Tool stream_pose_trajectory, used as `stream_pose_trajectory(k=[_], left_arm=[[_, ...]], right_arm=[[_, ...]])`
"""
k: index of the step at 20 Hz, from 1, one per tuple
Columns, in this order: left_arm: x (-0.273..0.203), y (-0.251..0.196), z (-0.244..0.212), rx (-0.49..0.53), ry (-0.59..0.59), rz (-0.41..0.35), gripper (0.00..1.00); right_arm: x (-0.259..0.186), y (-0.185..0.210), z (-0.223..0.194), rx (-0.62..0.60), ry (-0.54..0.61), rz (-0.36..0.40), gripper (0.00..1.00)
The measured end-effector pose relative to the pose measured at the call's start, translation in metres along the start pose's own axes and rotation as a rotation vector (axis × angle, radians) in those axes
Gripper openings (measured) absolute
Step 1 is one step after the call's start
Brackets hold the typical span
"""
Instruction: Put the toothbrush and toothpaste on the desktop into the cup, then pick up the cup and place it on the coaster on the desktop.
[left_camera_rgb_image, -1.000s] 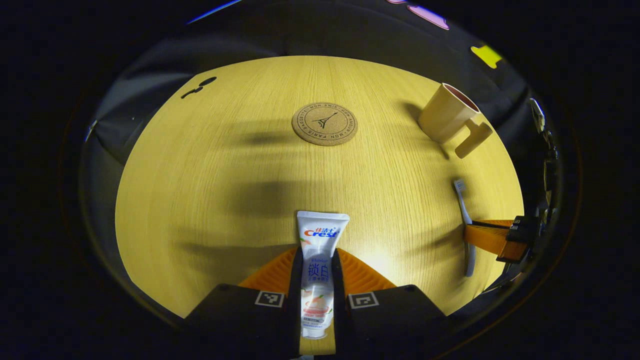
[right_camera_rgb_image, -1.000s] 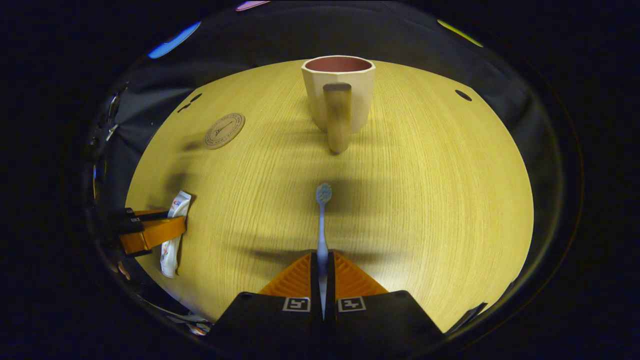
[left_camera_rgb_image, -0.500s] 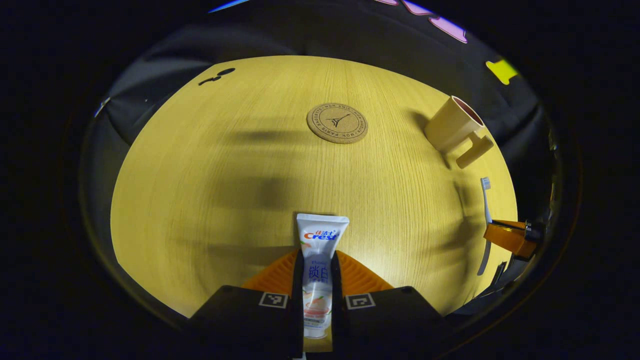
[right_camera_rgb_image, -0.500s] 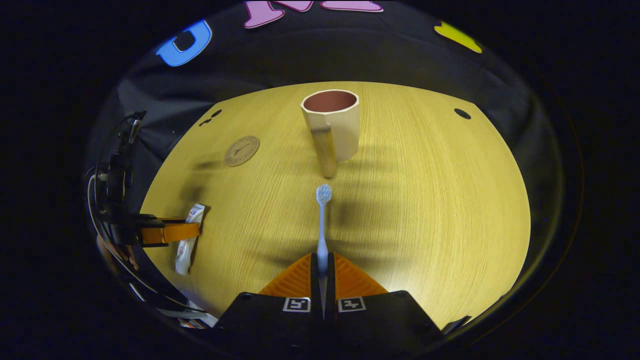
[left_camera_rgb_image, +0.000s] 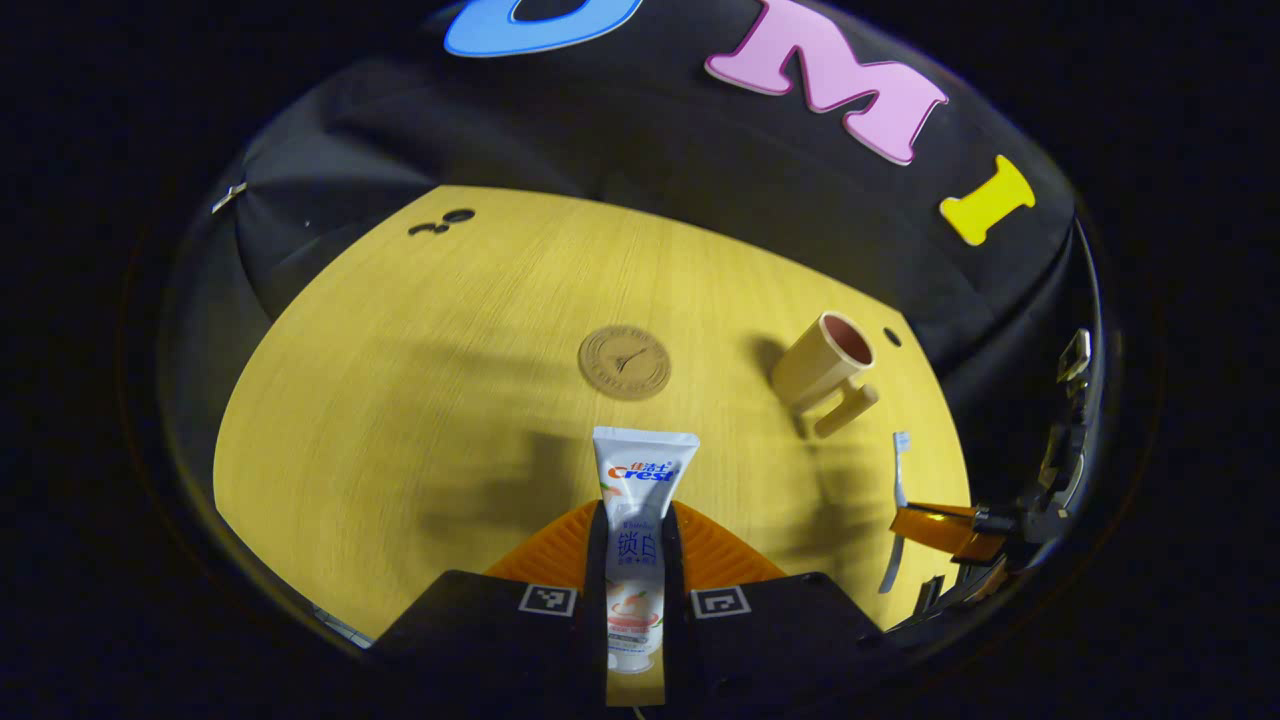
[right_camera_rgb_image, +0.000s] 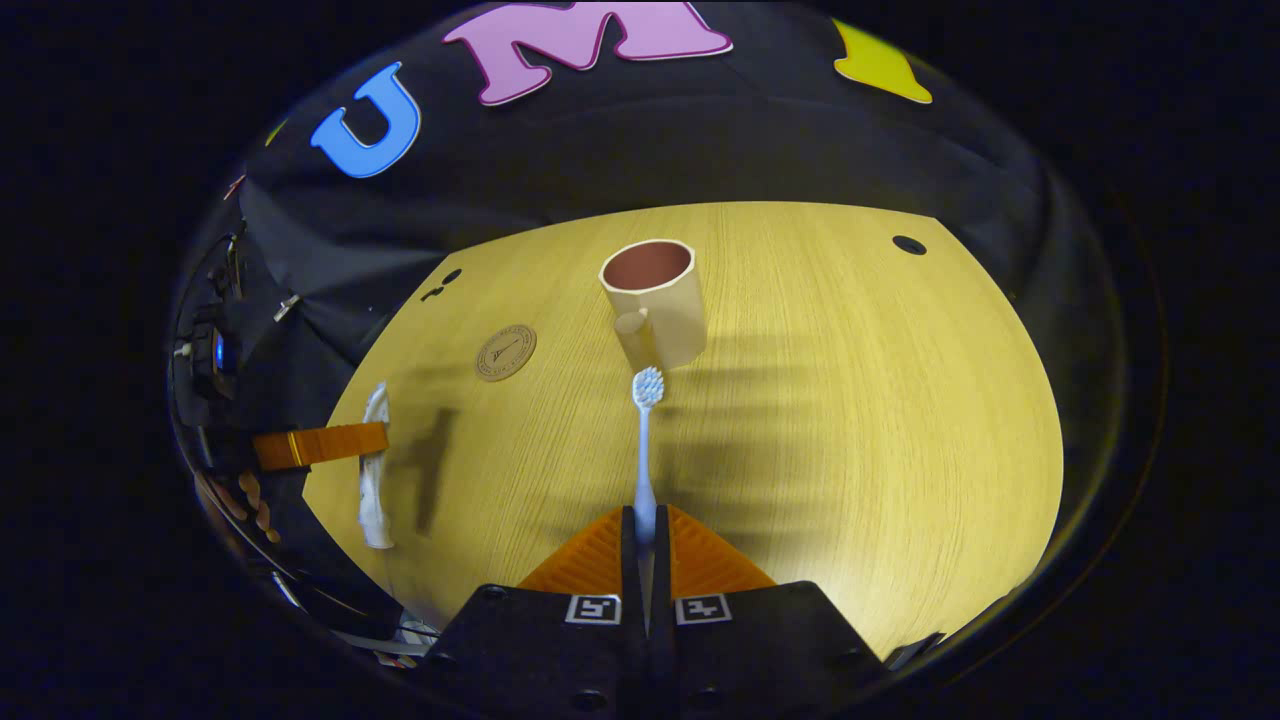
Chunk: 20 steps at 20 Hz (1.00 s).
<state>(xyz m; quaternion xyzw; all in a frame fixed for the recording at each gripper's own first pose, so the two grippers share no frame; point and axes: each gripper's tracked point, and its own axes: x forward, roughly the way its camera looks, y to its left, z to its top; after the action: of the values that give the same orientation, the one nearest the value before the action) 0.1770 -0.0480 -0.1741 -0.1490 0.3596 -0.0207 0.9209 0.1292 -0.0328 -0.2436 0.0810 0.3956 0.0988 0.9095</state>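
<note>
Left gripper view: toothpaste (left_camera_rgb_image: 637, 520) clamped between the fingers (left_camera_rgb_image: 596, 540).

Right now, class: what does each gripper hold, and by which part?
The left gripper is shut on the toothpaste around its middle, crimped end forward. The right gripper is shut on the toothbrush by its handle, bristles forward.

Toothpaste (left_camera_rgb_image: 636, 520), toothbrush (right_camera_rgb_image: 645, 450) aloft; cup (right_camera_rgb_image: 653, 302) upright.

- Left gripper (left_camera_rgb_image: 635, 525): black housing, two square black-and-white tag markers, ribbed fingers.
- Right gripper (right_camera_rgb_image: 645, 525): same black housing, paired square markers, round screw holes near its corners, ribbed wedge-shaped fingers.
</note>
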Motion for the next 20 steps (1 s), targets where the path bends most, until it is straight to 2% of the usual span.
stream_pose_trajectory(k=[5, 6, 7, 8, 11, 17, 20], left_arm=[[-0.009, -0.066, 0.061, -0.013, -0.137, -0.122, 0.27], [-0.008, -0.076, 0.074, -0.003, -0.162, -0.14, 0.32], [-0.007, -0.089, 0.087, 0.014, -0.191, -0.161, 0.27], [-0.002, -0.102, 0.099, 0.033, -0.211, -0.181, 0.27], [0.014, -0.139, 0.127, 0.081, -0.255, -0.24, 0.27], [0.05, -0.202, 0.176, 0.112, -0.36, -0.346, 0.27], [0.07, -0.217, 0.192, 0.15, -0.398, -0.358, 0.27]], right_arm=[[-0.019, -0.02, 0.015, 0.034, -0.059, -0.01, 0.05], [-0.022, -0.024, 0.019, 0.033, -0.069, -0.013, 0.05], [-0.025, -0.029, 0.023, 0.029, -0.08, -0.019, 0.0], [-0.027, -0.033, 0.026, 0.028, -0.088, -0.021, 0.05], [-0.034, -0.044, 0.037, 0.053, -0.114, -0.021, 0.05], [-0.043, -0.054, 0.059, 0.058, -0.143, 0.003, 0.05], [-0.043, -0.058, 0.066, 0.031, -0.155, 0.003, 0.05]])
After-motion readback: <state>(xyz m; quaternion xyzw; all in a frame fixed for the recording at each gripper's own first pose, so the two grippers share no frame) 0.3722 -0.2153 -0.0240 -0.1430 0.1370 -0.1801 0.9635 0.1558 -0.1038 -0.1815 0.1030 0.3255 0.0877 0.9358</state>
